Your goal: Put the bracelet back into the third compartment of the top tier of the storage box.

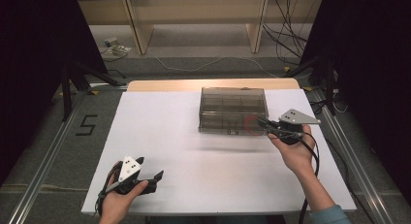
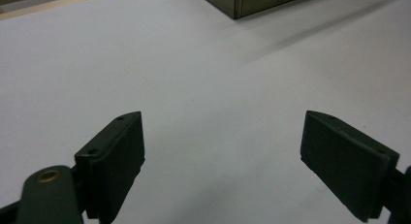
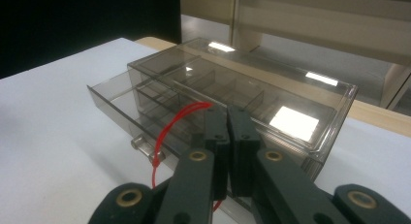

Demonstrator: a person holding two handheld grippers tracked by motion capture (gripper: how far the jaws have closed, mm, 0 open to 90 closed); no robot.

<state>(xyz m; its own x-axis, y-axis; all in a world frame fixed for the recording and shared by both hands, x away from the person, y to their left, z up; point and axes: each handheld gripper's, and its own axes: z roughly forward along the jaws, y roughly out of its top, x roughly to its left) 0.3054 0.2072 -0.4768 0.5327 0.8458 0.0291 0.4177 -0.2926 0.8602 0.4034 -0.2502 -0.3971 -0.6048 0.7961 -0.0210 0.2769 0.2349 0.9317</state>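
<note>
A smoky clear plastic box (image 1: 232, 105) with divided compartments stands at the back middle of the white table (image 1: 194, 156). In the right gripper view its lower drawer (image 3: 121, 105) is pulled out a little. My right gripper (image 1: 261, 122) is at the box's front right corner, shut on a thin red loop (image 3: 169, 132) that hangs over the drawer front. The loop also shows in the high view (image 1: 252, 124). My left gripper (image 1: 150, 169) rests near the table's front left, open, with nothing between its jaws (image 2: 223, 141). A corner of the box (image 2: 252, 1) is far ahead of it.
A wooden strip (image 1: 208, 84) edges the table's far side, with a pale shelf unit (image 1: 194, 15) and floor cables (image 1: 286, 35) beyond. Metal rails (image 1: 48, 151) run along both sides, and a "5" (image 1: 86, 124) is marked on the left floor.
</note>
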